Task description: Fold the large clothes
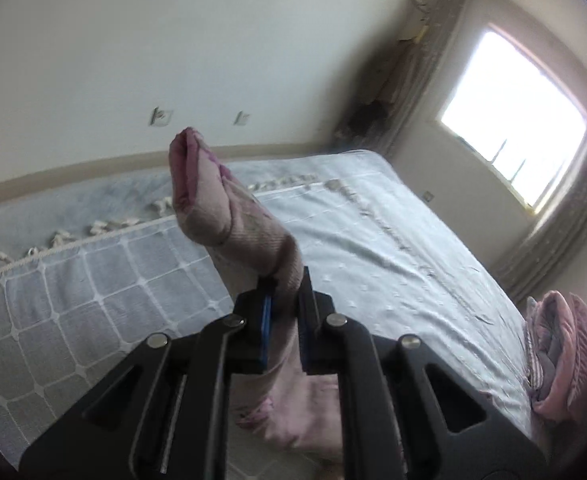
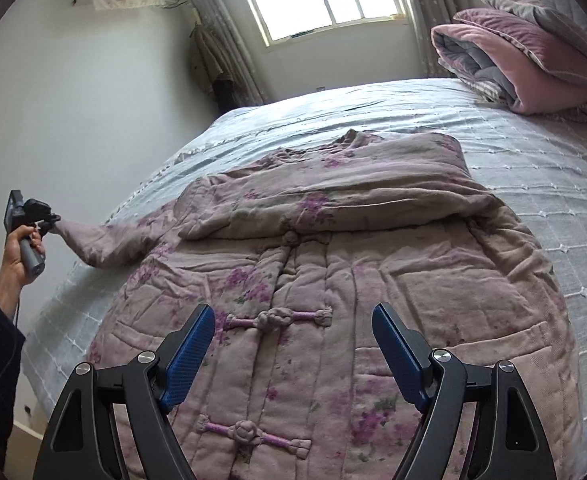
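Bedside, left gripper [image 1: 283,312] pinches jacket sleeve [image 1: 213,200] aloft — right gripper [image 2: 293,344] spread.

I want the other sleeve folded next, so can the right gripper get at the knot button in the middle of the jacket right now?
Probably yes. The right gripper hangs open just above the jacket, and the knot button lies uncovered between its fingers.

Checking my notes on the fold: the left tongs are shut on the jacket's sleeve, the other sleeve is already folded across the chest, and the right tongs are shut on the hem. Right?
Not quite. The right tongs are open and hold nothing, hovering above the jacket, as the right wrist view shows. The rest stands: the left tongs are shut on the sleeve, and the other sleeve lies across the chest.
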Tool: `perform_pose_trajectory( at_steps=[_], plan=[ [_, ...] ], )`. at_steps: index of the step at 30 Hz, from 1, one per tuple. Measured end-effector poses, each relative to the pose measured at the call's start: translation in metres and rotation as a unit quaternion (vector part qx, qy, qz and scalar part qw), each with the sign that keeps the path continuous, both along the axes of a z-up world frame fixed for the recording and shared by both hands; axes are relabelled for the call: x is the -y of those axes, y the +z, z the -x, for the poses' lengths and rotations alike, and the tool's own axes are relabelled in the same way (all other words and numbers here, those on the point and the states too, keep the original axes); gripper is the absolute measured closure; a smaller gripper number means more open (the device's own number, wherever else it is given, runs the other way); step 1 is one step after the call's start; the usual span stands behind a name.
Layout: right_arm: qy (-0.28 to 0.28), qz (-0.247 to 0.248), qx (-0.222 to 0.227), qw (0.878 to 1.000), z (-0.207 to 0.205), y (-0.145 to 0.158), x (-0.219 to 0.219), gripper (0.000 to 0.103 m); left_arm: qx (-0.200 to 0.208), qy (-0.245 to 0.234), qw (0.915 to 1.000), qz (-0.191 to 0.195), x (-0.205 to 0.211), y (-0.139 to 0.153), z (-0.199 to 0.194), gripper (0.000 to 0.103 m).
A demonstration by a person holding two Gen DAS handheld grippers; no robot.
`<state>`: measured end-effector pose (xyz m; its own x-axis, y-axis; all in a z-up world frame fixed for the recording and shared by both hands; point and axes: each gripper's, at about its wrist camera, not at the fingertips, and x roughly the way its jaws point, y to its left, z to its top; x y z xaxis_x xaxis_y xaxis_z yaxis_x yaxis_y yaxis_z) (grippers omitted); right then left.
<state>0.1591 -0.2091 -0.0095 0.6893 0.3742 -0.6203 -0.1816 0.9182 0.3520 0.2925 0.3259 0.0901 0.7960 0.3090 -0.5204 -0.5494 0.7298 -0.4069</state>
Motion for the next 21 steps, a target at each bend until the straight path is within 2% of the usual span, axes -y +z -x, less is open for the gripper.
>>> perform_pose_trajectory(
  at_steps=[4,8,11,13,14,15,16,17,18,20,21],
  plan=[
    [-0.037,-0.072,-0.023,0.996,-0.006,0.000,0.041,0.021,0.044,-0.088,0.9943,-0.040,0.088,0.054,-0.012,0.091],
    [-0.069,-0.119,-0.032,0.990,-0.006,0.001,0.077,0.021,0.079,-0.176,0.9807,-0.034,0.170,0.078,-0.031,0.092],
    [-0.089,-0.160,-0.045,0.982,-0.007,-0.003,0.101,0.021,0.099,-0.242,0.9652,-0.014,0.236,0.077,-0.037,0.092],
    [-0.099,-0.210,-0.057,0.971,-0.007,-0.008,0.118,0.021,0.098,-0.281,0.9548,0.008,0.279,0.064,-0.046,0.092],
    [-0.104,-0.227,-0.060,0.966,-0.007,-0.010,0.126,0.021,0.095,-0.303,0.9478,0.026,0.306,0.048,-0.051,0.089],
    [-0.110,-0.239,-0.060,0.963,-0.006,-0.011,0.132,0.021,0.085,-0.326,0.9404,0.045,0.333,0.031,-0.058,0.085],
    [-0.120,-0.244,-0.058,0.960,-0.004,-0.012,0.139,0.021,0.060,-0.359,0.9287,0.069,0.364,0.006,-0.069,0.081],
    [-0.128,-0.245,-0.059,0.959,-0.004,-0.013,0.143,0.021,0.019,-0.407,0.9077,0.099,0.396,-0.025,-0.081,0.072],
    [-0.137,-0.246,-0.060,0.958,-0.004,-0.015,0.149,0.021,-0.029,-0.451,0.8823,0.132,0.425,-0.060,-0.090,0.070],
    [-0.151,-0.249,-0.068,0.954,-0.005,-0.022,0.159,0.021,-0.112,-0.486,0.8506,0.165,0.464,-0.111,-0.093,0.070],
    [-0.160,-0.251,-0.074,0.952,-0.006,-0.026,0.164,0.021,-0.133,-0.487,0.8464,0.169,0.473,-0.128,-0.090,0.071]
  ],
)
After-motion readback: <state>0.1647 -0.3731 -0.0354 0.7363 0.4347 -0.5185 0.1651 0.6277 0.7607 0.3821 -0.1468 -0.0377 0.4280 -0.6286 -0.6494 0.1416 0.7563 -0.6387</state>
